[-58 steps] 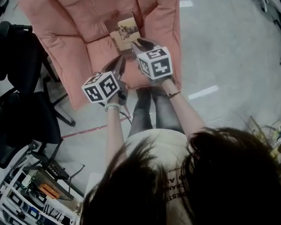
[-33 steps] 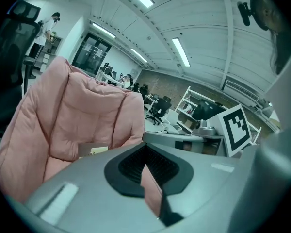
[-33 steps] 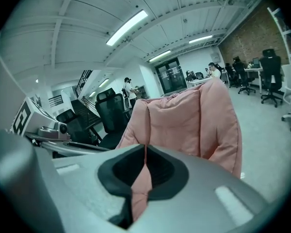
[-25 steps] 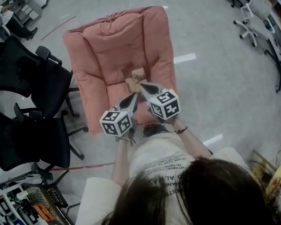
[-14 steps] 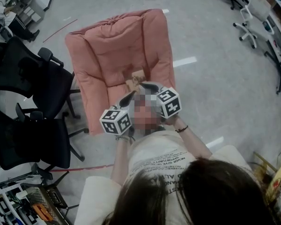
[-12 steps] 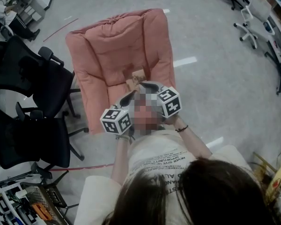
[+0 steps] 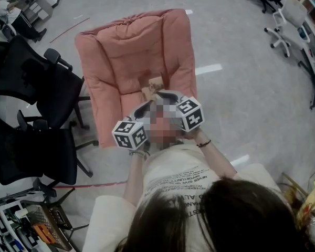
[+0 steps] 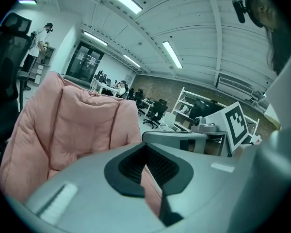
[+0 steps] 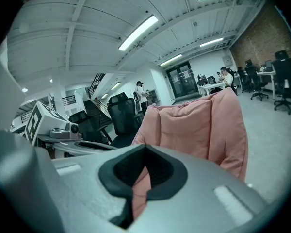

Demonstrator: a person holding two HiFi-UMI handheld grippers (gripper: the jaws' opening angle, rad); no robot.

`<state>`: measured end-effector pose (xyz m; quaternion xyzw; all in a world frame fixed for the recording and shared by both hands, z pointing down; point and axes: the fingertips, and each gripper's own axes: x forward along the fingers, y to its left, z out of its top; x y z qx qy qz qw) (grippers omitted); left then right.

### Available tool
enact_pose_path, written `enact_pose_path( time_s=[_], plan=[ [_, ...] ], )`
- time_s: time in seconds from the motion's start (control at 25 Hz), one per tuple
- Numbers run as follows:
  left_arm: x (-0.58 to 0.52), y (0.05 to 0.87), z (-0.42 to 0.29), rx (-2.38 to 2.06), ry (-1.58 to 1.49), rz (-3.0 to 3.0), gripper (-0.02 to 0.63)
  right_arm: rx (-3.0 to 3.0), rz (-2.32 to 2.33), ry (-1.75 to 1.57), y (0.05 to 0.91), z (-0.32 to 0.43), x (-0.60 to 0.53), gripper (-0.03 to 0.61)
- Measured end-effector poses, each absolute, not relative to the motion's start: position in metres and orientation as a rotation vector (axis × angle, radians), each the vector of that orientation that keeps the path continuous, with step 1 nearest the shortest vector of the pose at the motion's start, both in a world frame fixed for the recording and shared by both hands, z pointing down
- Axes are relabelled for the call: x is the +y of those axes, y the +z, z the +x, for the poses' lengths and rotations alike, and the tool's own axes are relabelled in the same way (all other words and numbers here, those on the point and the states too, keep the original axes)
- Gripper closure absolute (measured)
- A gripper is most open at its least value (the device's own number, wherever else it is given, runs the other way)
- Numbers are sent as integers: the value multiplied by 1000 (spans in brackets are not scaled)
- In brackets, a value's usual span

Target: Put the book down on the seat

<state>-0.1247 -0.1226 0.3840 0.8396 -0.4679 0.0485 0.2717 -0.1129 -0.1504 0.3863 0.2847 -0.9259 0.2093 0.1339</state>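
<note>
Pointing side by side toward armchair [image 7: 126,51] — left gripper [image 8: 146,150], right gripper [image 9: 145,152], jaws closed, empty.

The left gripper [image 8: 145,147] has its jaws pressed together at the tips with nothing caught between them, and pink fabric shows through the slit lower down. Straight ahead stands the pink armchair [image 8: 82,125], its padded back upright. To the armchair's right the right gripper [image 8: 155,136] reaches in, its marker cube [image 8: 235,124] behind it. Left of the armchair is a black office chair [image 8: 9,52], with a person [image 8: 40,35] standing beyond. Behind the armchair are glass doors [image 8: 85,62].
</note>
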Motion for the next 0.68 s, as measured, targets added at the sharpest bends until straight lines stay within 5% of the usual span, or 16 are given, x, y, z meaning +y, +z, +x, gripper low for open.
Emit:
enact_pose_path(
  time_s=[0.68],
  plan=[
    [-120, 389, -125, -1259, 140, 2248, 614, -2706, 803, 636, 386, -112, -148, 577]
  ],
)
